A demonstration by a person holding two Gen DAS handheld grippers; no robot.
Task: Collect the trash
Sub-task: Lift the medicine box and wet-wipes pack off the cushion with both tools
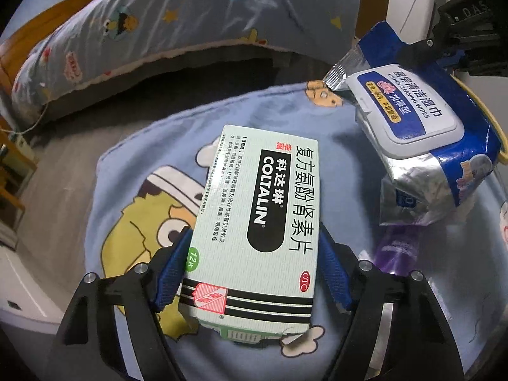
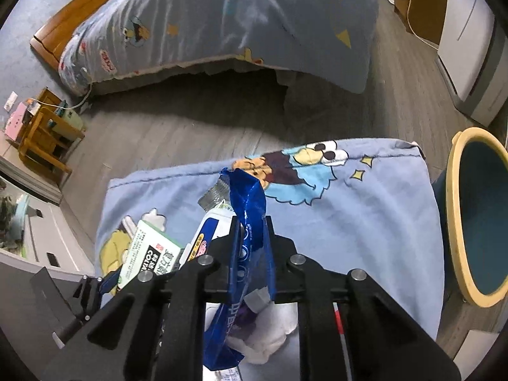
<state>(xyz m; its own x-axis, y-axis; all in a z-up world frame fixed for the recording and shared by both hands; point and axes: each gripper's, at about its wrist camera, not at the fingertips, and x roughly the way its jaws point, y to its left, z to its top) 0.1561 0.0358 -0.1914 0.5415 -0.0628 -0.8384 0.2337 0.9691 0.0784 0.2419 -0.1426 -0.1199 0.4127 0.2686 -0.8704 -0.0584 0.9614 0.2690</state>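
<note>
Left gripper (image 1: 252, 265): blue-padded fingers (image 1: 170, 273) sitting either side of the near end of the medicine box, spread wide; whether the pads are pressing on the carton cannot be told.
Medicine box (image 1: 257, 222): pale green carton printed COLTALIN, lying flat and lengthwise between the left fingers on the cartoon cushion.
Right gripper (image 2: 252, 231): fingers closed tight, pinching the blue edge of the wipes pack.
Wipes pack (image 1: 422, 133): blue and silver pouch with a white flip lid, marked as kitchen cleaning wipes; hanging tilted from the right gripper, just beside the medicine box on its right.
White tissue (image 2: 270, 330): crumpled wad lying under the right gripper, beneath the pack.
Purple wrapper (image 1: 397, 247): showing partly below the pack; details unclear.
Cartoon cushion (image 2: 365, 222): light blue, printed with cartoon figures and stars, carrying all the items.
Bin (image 2: 476, 216): dark blue tub with a yellow rim, standing on the floor just beside the cushion's right edge.
Floor (image 2: 190, 127): grey wood planks.
Bed (image 2: 254, 25): covered in matching blue cartoon fabric, lying beyond the floor strip.
</note>
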